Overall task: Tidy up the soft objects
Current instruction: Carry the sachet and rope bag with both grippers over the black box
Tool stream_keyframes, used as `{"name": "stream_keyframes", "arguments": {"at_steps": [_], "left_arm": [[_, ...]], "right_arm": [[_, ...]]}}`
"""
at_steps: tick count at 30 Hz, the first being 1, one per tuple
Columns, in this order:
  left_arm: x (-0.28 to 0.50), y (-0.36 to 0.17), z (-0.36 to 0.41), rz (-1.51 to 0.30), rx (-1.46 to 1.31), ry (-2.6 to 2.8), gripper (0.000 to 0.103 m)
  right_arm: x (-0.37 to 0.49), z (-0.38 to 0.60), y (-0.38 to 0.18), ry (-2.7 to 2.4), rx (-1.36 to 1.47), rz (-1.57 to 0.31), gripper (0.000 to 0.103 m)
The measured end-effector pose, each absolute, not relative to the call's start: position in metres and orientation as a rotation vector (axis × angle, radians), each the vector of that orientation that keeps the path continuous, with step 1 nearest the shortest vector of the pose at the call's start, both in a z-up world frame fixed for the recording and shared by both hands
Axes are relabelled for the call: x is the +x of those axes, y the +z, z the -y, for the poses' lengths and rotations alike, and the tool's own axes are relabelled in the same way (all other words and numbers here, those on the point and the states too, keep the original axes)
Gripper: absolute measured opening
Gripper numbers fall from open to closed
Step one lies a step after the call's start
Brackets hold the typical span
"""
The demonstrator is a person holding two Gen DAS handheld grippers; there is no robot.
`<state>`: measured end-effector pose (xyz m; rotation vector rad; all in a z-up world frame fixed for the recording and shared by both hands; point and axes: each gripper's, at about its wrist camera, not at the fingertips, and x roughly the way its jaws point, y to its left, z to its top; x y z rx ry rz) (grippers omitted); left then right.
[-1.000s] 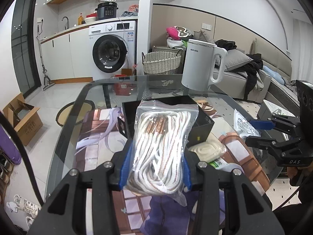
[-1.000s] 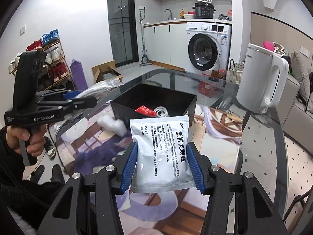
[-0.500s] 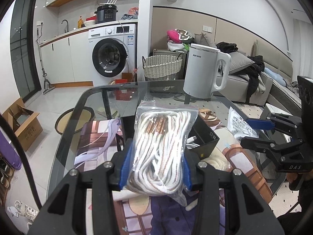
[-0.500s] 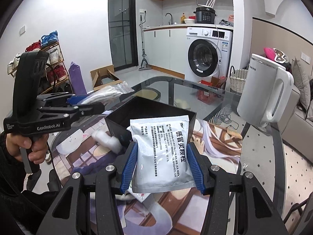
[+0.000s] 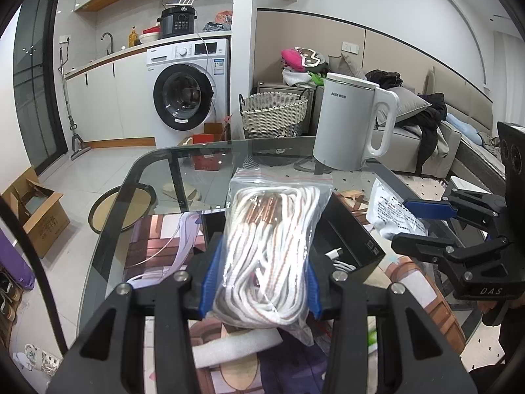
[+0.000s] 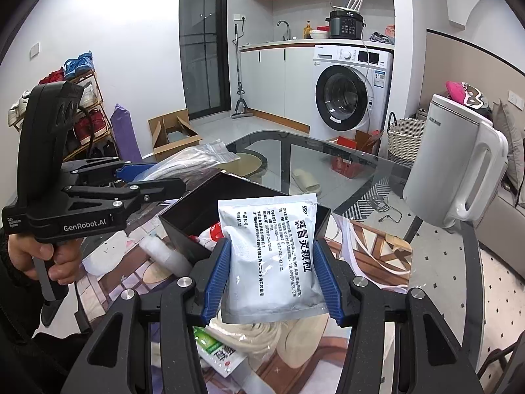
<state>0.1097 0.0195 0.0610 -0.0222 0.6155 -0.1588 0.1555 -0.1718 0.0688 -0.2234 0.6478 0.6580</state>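
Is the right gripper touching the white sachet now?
Touching. The right wrist view shows the right gripper with both blue jaws pressed against the sides of the white sachet.

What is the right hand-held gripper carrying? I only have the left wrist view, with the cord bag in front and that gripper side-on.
Observer: A flat white pouch with black printed text, clamped between the blue pads of the right hand-held gripper.
Reviewer: Anything in the black box?
Observer: Yes, a red-and-white item lies inside the black box.
Reviewer: And below that gripper?
Observer: A green-and-white packet lies on the mat.
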Motion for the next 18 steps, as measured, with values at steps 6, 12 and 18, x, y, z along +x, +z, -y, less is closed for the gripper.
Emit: {"name": "stream_keyframes", "arguments": {"at_steps": [6,12,18], "left_arm": [[0.127,0.057,-0.018,-0.622,-0.02,-0.155,0.042],[0.142,0.049,-0.012,-0.641,-0.012,-0.164,0.042],[0.155,0.043,-0.005,-0.653,-0.002,-0.173,0.042]], "right_arm": [[0.168,0.165,0.066,0.667,-0.233,-0.65,0.052],[0.177,0.157,0.062,0.67,-0.241,-0.657,0.052],[0.186,0.151,0.056,0.664,-0.255,-0.662,0.052]]}}
